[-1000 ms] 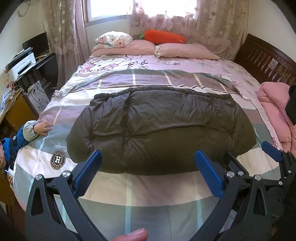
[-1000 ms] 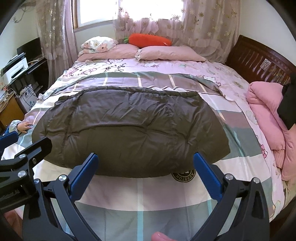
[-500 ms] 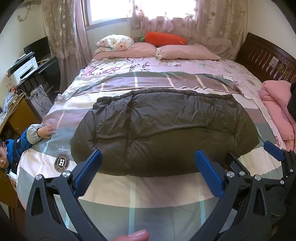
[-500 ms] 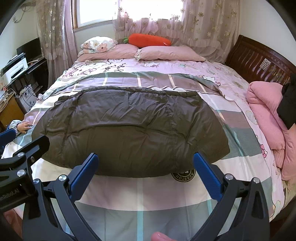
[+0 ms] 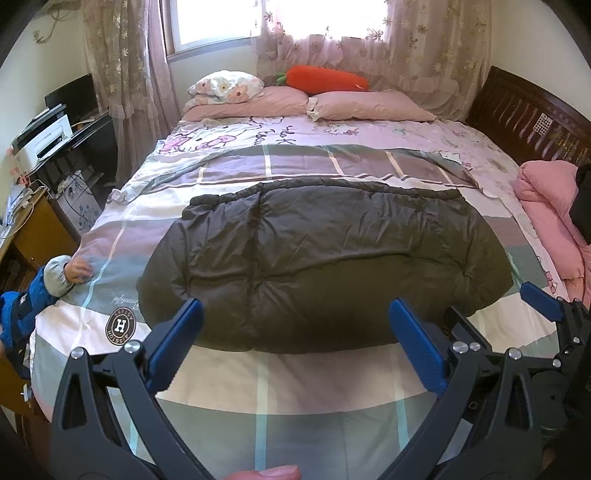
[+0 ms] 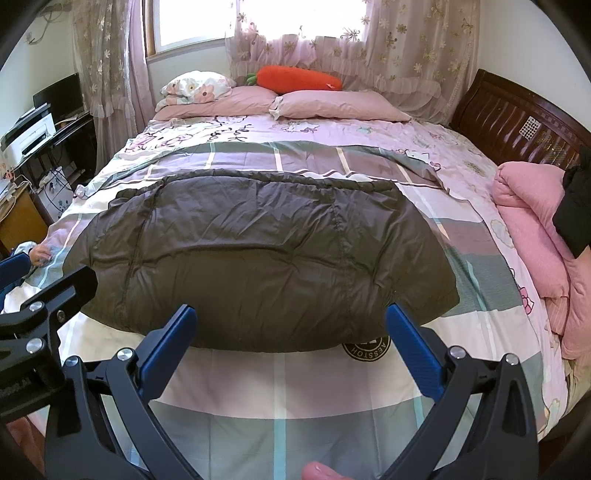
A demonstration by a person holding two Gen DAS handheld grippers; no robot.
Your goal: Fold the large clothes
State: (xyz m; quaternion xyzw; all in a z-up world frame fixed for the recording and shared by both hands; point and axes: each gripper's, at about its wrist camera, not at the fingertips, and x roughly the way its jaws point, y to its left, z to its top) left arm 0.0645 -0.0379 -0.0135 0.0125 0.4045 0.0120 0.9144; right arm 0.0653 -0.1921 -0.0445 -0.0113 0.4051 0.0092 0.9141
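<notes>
Left-wrist view: a dark padded jacket (image 5: 325, 266) lies spread flat across the middle of a bed, on a plaid duvet (image 5: 258, 391) in grey, lilac and white. The left gripper (image 5: 295, 325) hangs above the duvet at the foot of the bed, blue-padded fingers (image 5: 177, 343) spread wide with nothing between them; the jacket's near hem sits just beyond the tips. At the right edge of this view the right gripper (image 5: 543, 302) shows from the side, beside the left one. Only this view gives a clear look at a small hand (image 5: 79, 269) with a grey cuff and blue sleeve resting on the bed's left edge, and at a round badge printed with an "H" (image 5: 120, 325) on the duvet, near the jacket's left corner.

Right-wrist view: the right gripper (image 6: 291, 328) is likewise held wide apart and empty, short of the jacket's hem. Here the small hand is half hidden at the far left, while a second round badge (image 6: 365, 347) peeks out from under the jacket's right corner. A pink blanket (image 6: 535, 236) is bunched against the dark wooden headboard (image 6: 517, 122) on the right. Both views show pink pillows (image 6: 332, 105) and a carrot-shaped cushion (image 6: 299, 77) under the curtained window (image 6: 258, 22), and a printer (image 5: 44, 138) on a desk at left.
</notes>
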